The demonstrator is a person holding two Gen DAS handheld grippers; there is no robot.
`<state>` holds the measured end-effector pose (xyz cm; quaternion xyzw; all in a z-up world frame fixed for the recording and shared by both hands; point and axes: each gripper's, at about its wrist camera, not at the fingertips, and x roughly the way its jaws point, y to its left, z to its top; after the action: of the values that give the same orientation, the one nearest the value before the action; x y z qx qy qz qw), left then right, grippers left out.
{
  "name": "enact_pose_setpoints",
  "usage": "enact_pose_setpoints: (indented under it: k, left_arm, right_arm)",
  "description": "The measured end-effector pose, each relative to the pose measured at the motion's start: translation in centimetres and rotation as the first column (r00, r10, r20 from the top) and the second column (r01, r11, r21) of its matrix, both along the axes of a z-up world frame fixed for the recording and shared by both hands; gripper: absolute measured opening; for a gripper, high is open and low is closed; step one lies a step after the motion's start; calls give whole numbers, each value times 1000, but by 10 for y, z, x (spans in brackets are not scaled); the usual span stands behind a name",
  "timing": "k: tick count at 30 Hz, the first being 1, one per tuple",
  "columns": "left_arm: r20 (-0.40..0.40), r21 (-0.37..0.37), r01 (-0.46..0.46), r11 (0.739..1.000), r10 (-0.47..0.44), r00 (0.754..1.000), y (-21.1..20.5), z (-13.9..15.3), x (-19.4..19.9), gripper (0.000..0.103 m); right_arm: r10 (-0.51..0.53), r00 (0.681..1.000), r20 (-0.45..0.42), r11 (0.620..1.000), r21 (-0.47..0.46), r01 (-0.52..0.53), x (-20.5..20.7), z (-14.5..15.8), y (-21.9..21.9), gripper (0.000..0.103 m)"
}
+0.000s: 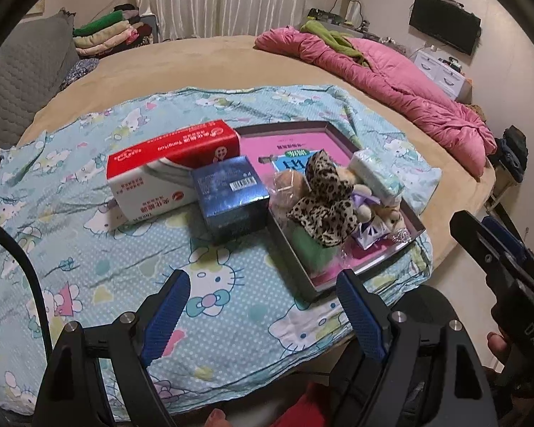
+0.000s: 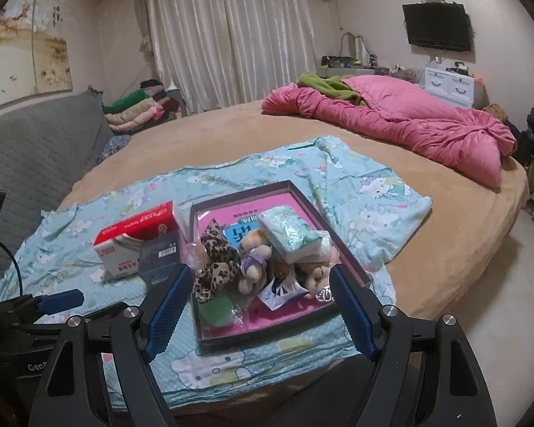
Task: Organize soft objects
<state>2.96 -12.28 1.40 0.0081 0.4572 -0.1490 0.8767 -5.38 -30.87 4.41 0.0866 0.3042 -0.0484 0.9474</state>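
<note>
Both claws sit nearest the lens w/ nothing between the blue pads: left gripper (image 1: 263, 306) is spread wide over the cloth (image 1: 99, 249), right gripper (image 2: 260, 306) equally wide, framing the tray's near end in its own view. Right one also shows at the edge of the left view, low and right of the tray.

Bed (image 2: 231, 124) fills the room's middle, tan cover; pink quilt (image 2: 409, 124) heaped at its far right side, well apart from the work area. Cartoon-cat cloth is spread on the near part of the bed.

On the cloth: tray (image 2: 352, 256), dark rim, pink floor, holds the soft things. Just left of it, red-and-white box (image 1: 160, 170) lies on its side; blue box (image 1: 231, 195) stands in front of that, touching or nearly touching the tray's left wall.

Inside the tray, big to small: tissue pack (image 2: 288, 235) on top toward the far right; leopard scrunchie (image 2: 213, 267) at left; plush toys (image 2: 256, 263) piled mid-tray, partly under the pack; green pad (image 2: 215, 307) at near-left corner; small white-blue sachet (image 2: 279, 290) near the front.
</note>
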Motion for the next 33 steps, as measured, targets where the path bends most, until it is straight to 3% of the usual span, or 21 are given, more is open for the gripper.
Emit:
enact_pose_setpoints:
  k: [10, 33]
  left_arm:
    - [-15, 19, -10, 1000, 11, 1000, -3, -12, -2, 84]
    - [-18, 16, -39, 999, 40, 999, 3, -16, 2, 84]
  right_arm:
    - [15, 998, -66, 1000, 17, -14, 4, -20, 9, 80]
    - [-6, 995, -99, 1000, 15, 8, 7, -27, 8, 80]
